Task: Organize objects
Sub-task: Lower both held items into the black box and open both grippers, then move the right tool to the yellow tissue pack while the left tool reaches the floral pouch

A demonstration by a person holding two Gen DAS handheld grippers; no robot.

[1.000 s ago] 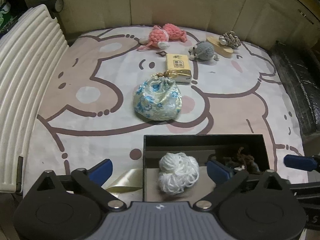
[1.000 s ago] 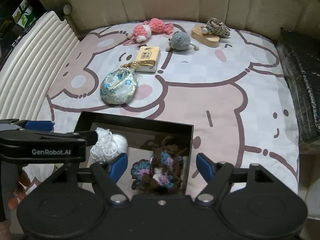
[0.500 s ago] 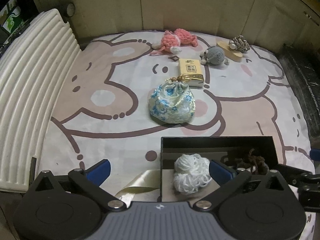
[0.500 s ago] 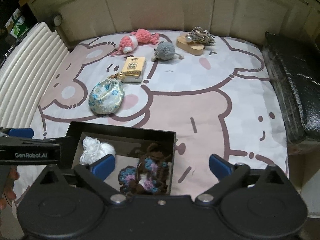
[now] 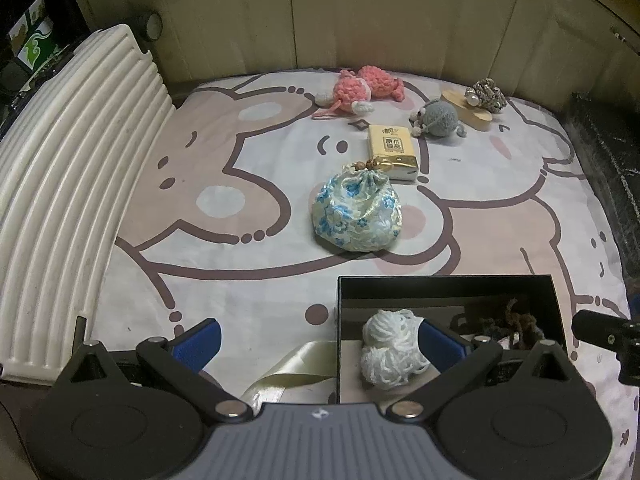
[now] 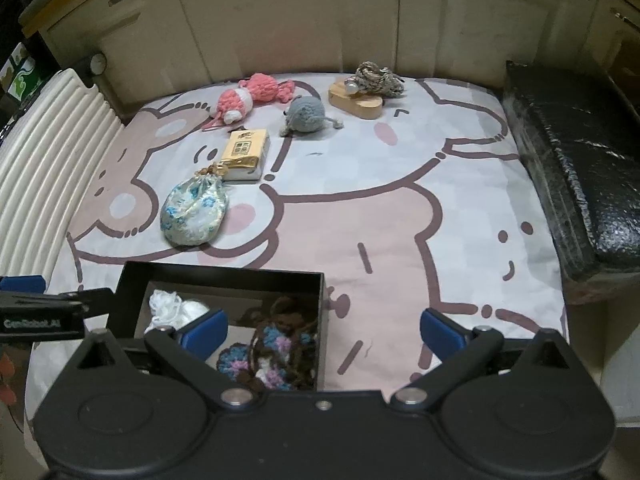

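Above the black box point(image 6: 224, 276), both grippers' fingers point(image 6: 204, 330) wide apart, gripping nothing.

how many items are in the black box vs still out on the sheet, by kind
In the black box:
white yarn bundle: 1
brown, blue and purple crochet piece: 1

On the sheet:
floral drawstring pouch: 1
yellow tissue pack: 1
pink crochet toy: 1
grey crochet mouse: 1
wooden piece with woven cord: 1

Total: 7
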